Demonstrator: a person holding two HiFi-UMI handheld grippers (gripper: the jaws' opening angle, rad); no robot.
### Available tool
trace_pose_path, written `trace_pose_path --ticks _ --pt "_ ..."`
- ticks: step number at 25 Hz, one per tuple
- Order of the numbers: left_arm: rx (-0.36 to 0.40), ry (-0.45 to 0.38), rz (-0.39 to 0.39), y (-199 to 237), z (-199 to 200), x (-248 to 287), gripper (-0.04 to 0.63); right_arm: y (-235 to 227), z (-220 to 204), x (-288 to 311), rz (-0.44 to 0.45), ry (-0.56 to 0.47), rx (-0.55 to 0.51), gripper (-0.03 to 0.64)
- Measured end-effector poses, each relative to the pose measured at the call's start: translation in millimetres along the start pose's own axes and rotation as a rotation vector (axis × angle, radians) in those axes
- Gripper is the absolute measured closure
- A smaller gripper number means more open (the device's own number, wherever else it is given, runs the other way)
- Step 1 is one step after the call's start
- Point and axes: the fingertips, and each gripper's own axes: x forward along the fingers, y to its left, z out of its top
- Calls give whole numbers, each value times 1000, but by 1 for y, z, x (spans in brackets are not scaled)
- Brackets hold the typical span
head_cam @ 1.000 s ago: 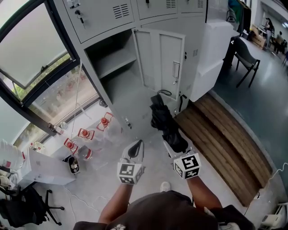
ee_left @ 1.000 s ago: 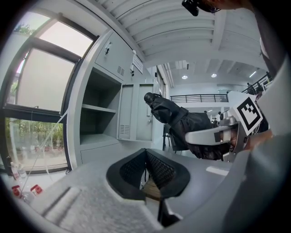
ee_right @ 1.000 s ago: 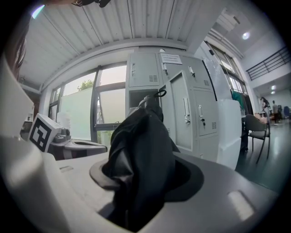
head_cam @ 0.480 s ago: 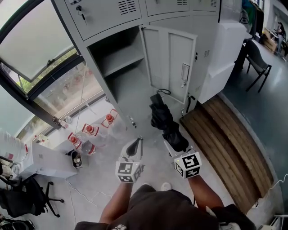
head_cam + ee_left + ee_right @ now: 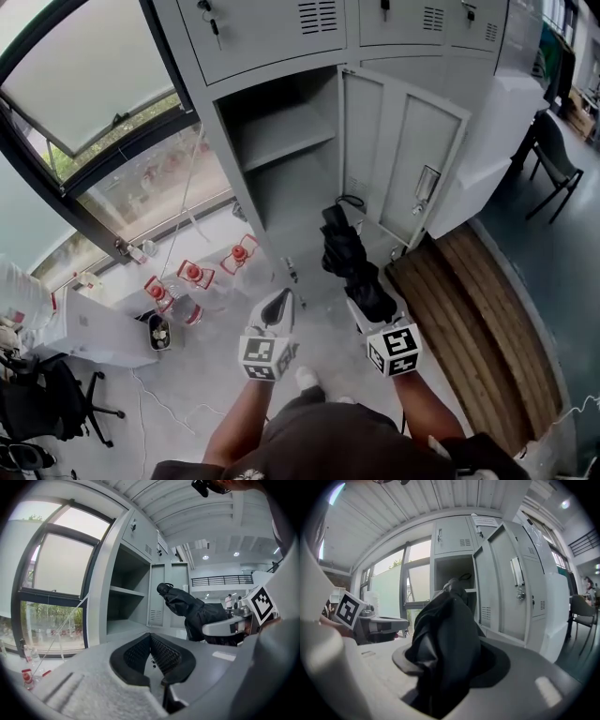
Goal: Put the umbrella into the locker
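Noting first what is hidden: fabric of the black folded umbrella (image 5: 349, 258) fills the right gripper view, covering the pads of the right gripper (image 5: 367, 298), and its lower end is buried there. The jaws pinch its bunched cloth, part-spread around the bulk. Its far end, carrying a thin loop (image 5: 352, 200), points up and away toward the locker (image 5: 246, 202).

From the head view the umbrella overlaps the bottom of the open compartment, so that floor is partly masked. Cannot tell whether its tip has crossed the threshold. In the left gripper view it sits right of the opening, in front of the door (image 5: 405, 161).

Left gripper (image 5: 280, 302): tips pressed together, nothing between them. It is held level beside the right one, apart from the umbrella.

Upper locker doors are cut off by the frame's top edge.

Edges and room:
- Door is swung out to the right, its free edge near the umbrella's right side.
- Shelf (image 5: 286, 134) splits the open compartment; more height below it than above.
- Left side: locker wall edge, then window (image 5: 84, 112); red-capped bottles (image 5: 192, 274) on the floor (image 5: 202, 366).
- Right side: wooden platform (image 5: 469, 309) just beyond the door.
- Bare floor lies between the grippers and the opening.
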Motion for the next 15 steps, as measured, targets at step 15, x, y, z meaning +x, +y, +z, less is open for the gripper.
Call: trace_pose_path --ticks 15 --pt "-7 -33 -7 72 14 35 592 12 16 84 -16 34 -24 380"
